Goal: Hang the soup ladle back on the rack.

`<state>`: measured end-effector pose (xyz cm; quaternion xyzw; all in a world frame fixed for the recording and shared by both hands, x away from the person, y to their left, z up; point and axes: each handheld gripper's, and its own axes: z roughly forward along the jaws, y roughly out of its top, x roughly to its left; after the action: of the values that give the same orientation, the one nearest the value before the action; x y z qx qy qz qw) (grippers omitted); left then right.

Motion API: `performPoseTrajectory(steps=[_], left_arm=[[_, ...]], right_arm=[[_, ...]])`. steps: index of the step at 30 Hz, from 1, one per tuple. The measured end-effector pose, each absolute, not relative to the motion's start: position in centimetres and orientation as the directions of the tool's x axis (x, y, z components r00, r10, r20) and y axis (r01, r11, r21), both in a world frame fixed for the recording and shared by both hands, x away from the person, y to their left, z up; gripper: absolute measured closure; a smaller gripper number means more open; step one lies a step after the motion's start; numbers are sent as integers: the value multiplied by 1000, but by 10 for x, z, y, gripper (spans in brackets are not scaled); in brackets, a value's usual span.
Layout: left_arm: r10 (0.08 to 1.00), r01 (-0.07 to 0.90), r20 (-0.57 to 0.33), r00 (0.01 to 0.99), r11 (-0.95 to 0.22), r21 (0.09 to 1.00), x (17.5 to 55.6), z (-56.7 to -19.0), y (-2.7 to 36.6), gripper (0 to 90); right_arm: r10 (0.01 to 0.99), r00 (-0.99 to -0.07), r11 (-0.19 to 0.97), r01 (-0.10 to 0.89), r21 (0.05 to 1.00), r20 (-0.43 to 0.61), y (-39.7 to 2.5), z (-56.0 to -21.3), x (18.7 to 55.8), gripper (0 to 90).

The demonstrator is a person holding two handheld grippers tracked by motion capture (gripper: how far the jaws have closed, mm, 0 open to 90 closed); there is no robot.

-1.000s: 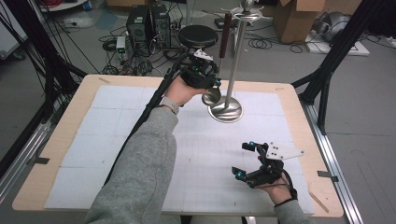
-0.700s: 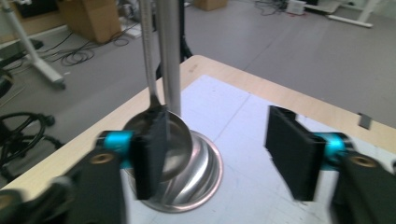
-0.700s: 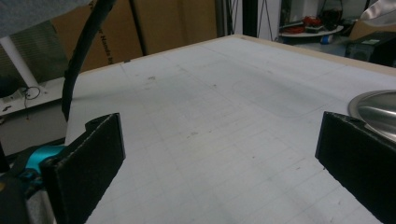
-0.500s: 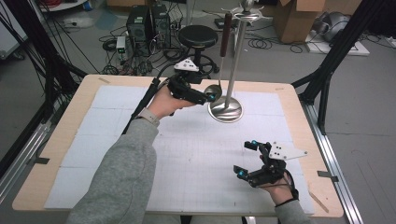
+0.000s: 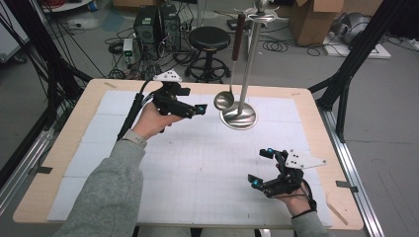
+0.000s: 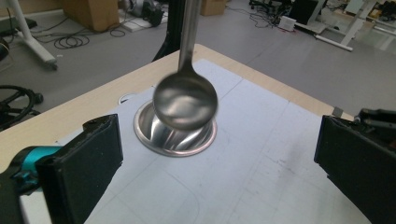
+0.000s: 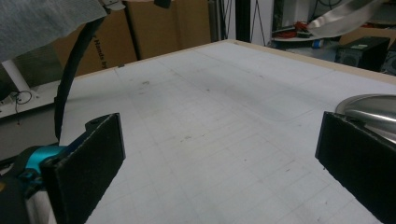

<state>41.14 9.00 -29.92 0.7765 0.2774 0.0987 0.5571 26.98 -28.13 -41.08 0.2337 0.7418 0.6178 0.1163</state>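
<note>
A steel ladle [image 5: 224,100] with a dark handle hangs from the top of a metal stand [image 5: 249,64], its bowl just above the stand's round base [image 5: 239,118]. My left gripper [image 5: 197,109] is open, a short way left of the bowl and pointing at it. In the left gripper view the bowl [image 6: 186,100] hangs blurred ahead of the wide-apart jaws, over the base [image 6: 175,135]. My right gripper [image 5: 260,167] rests open near the table's front right, nothing between its jaws. The right gripper view has the base [image 7: 369,109] at its right edge.
White gridded mats cover the wooden table [image 5: 74,128]. The left gripper's black cable [image 5: 133,111] trails off the far left side. A stool [image 5: 209,37], boxes and cables stand on the floor behind the table. A grey sleeve [image 7: 42,23] crosses the right gripper view.
My left gripper has pulled back leftward from the ladle's bowl, which it was at a second ago. The ladle stays hanging on the stand. The right gripper has hardly moved.
</note>
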Motion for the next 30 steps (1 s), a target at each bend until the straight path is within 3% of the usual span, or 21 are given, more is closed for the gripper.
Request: performPoseTrajectory(steps=[5,13,30], left_arm=[[534,325,-143,833,-263,908,396,-310,104,17],[511,283,-138,849,-217,934,374,-322,132,51],[552,209,-73,830,-188,960,334,-343,181,51]], right_arm=[[491,-863,132,205,970,116,-280,-411,270,2],[492,-864,150,206,967,108,-279,-412,272,2],[503,-858,142,204,969,107,-279,-411,272,2]])
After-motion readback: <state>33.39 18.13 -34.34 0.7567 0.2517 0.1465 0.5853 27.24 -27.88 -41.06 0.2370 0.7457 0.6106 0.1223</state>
